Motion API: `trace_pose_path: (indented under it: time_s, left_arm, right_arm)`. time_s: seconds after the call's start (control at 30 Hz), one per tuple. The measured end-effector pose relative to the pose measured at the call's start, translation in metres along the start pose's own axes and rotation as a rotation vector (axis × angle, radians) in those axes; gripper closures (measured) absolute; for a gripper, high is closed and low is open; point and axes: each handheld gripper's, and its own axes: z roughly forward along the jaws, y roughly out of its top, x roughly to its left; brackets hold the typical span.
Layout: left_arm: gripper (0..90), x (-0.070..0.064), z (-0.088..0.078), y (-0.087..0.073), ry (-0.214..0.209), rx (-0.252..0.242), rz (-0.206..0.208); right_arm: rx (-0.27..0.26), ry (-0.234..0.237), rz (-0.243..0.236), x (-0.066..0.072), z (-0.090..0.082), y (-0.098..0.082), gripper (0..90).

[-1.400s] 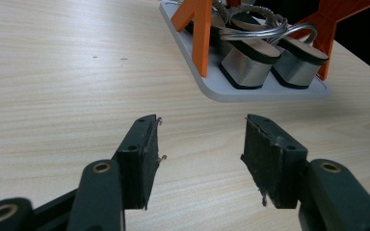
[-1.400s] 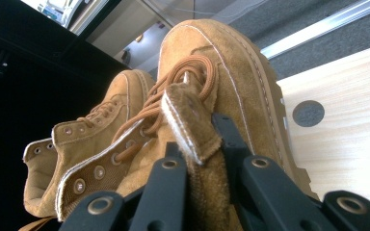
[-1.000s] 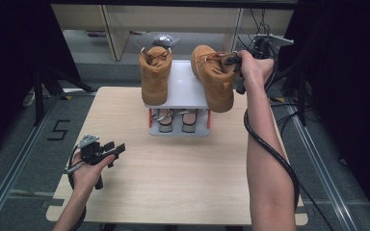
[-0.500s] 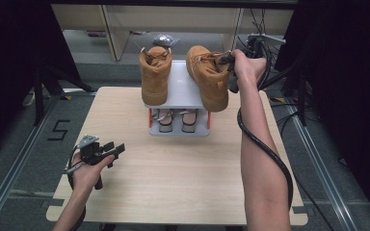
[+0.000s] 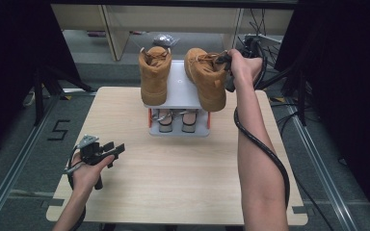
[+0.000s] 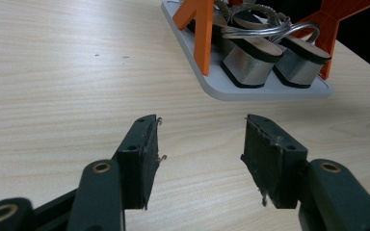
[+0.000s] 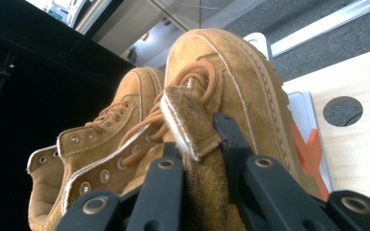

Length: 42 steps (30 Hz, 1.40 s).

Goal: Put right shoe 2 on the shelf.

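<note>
Right boot on the shoe rack, toe toward the person.

The right gripper pinches its tongue; its jaws have just been opening slightly. The boot's long axis runs front to back. The left gripper stands spread, well before the rack.

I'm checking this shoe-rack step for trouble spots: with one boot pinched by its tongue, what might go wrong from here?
1. The right gripper pinches only the soft tongue of the right tan suede boot; the tongue may slip out, and its jaws have just been opening slightly.
2. That boot overhangs the grey two-tier shoe rack; it may tip off.
3. The left tan suede boot stands close beside it and could get knocked.
</note>
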Motion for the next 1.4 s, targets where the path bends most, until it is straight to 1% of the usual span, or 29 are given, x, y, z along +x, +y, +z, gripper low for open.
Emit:
trace_pose_path:
  time_s: [0.03,0.17,0.2,0.23,0.27,0.3,0.33,0.37,0.4,0.47,0.5,0.57,0.6,0.63,0.67,0.7,0.73,0.77,0.8,0.9,0.93,1.03,1.1,1.13,1.2,1.27,1.3,1.33,1.4]
  left_arm:
    - [45.5,0.0,0.0,0.0,0.0,0.001,0.001]
    - [45.5,0.0,0.001,0.0,0.0,-0.001,0.0]
    - [45.6,0.0,0.001,0.0,0.001,0.0,0.001]
    - [45.6,0.0,0.001,0.0,0.001,0.0,0.001]
    - [45.6,0.0,0.001,0.0,0.001,0.001,0.0]
    - [45.5,0.0,0.001,0.0,0.0,0.001,0.0]
    - [45.6,0.0,0.001,-0.001,0.001,0.0,0.0]
    - [45.5,0.0,0.001,-0.001,0.001,0.0,0.0]
    - [45.5,0.0,0.001,-0.001,0.001,0.001,-0.001]
    - [45.5,-0.001,0.001,-0.001,0.0,0.003,0.0]
    - [45.5,-0.001,0.001,-0.001,-0.002,0.002,-0.001]
    - [45.5,-0.001,0.001,-0.002,-0.003,0.006,0.004]
    - [45.5,-0.001,0.001,-0.002,-0.001,0.005,0.001]
    - [45.5,-0.001,0.001,-0.002,-0.001,0.003,0.0]
    - [45.5,-0.001,0.001,-0.001,-0.001,0.003,-0.001]
    - [45.5,0.0,0.001,-0.001,0.0,0.0,-0.003]
    - [45.4,0.0,0.0,-0.001,0.002,0.0,-0.003]
    - [45.4,0.0,0.0,-0.001,0.002,0.001,-0.003]
    - [45.5,0.0,0.0,-0.001,0.002,0.001,-0.004]
    - [45.4,0.0,0.0,-0.002,0.006,0.004,-0.003]
    - [45.5,0.0,0.0,-0.002,0.0,0.002,-0.003]
    - [45.4,0.0,0.0,-0.002,0.001,0.001,-0.003]
    - [45.4,0.0,0.0,-0.002,0.003,0.001,-0.007]
    - [45.4,0.0,0.0,-0.002,0.003,0.0,-0.008]
    - [45.4,0.001,0.0,-0.002,0.004,0.003,-0.007]
    - [45.4,0.001,0.001,-0.003,0.001,0.004,-0.006]
    - [45.4,0.001,0.001,-0.003,0.001,0.003,-0.007]
    - [45.4,0.0,0.001,-0.003,0.001,0.002,-0.007]
    - [45.4,0.0,0.001,-0.003,0.001,0.001,-0.009]
  right_arm:
    - [-0.001,-0.012,0.013,0.0,0.001,0.001,80.8]
    - [0.001,-0.015,0.019,-0.001,0.003,0.003,77.1]
    - [0.015,-0.031,0.018,0.001,0.003,0.004,76.5]
    - [0.016,-0.041,-0.012,0.001,0.004,0.005,75.7]
    - [0.016,-0.03,-0.014,0.002,0.004,0.005,74.1]
    - [0.024,-0.043,-0.024,0.004,0.004,0.005,71.2]
    - [0.014,-0.023,-0.032,0.004,0.004,0.006,68.5]
    - [0.01,-0.023,-0.041,0.004,0.004,0.006,67.0]
    - [0.003,-0.017,-0.064,0.002,0.003,0.006,65.6]
    - [-0.002,-0.015,-0.056,0.003,0.003,0.006,61.9]
    - [-0.015,-0.015,-0.087,0.002,0.004,0.005,59.5]
    - [-0.007,0.0,-0.07,0.003,0.004,0.004,53.4]
    - [-0.013,-0.01,-0.089,0.003,0.005,0.004,51.8]
    - [-0.002,-0.009,-0.069,0.006,0.005,0.003,50.6]
    - [-0.016,-0.013,-0.094,0.005,0.006,0.002,49.1]
    - [-0.016,-0.018,-0.102,0.005,0.005,0.002,47.8]
    - [-0.013,-0.018,-0.083,0.008,0.005,0.001,46.7]
    - [-0.026,-0.02,-0.112,0.008,0.005,0.001,45.7]
    - [-0.02,-0.017,-0.119,0.009,0.003,0.001,45.1]
    - [-0.035,-0.023,-0.139,0.011,0.0,0.001,44.0]
    - [-0.028,-0.018,-0.119,0.013,-0.002,0.001,43.8]
    - [-0.063,-0.023,-0.144,0.015,-0.005,0.001,42.9]
    - [-0.067,-0.01,-0.146,0.016,-0.009,0.001,41.2]
    - [-0.073,-0.009,-0.16,0.015,-0.01,0.001,41.2]
    - [-0.078,-0.007,-0.151,0.015,-0.014,0.001,41.2]
    - [-0.089,0.005,-0.164,0.011,-0.017,0.001,41.2]
    - [-0.089,0.012,-0.152,0.011,-0.02,0.001,41.3]
    - [-0.094,0.011,-0.168,0.01,-0.021,0.001,41.9]
    - [-0.092,0.024,-0.145,0.01,-0.026,0.001,43.0]
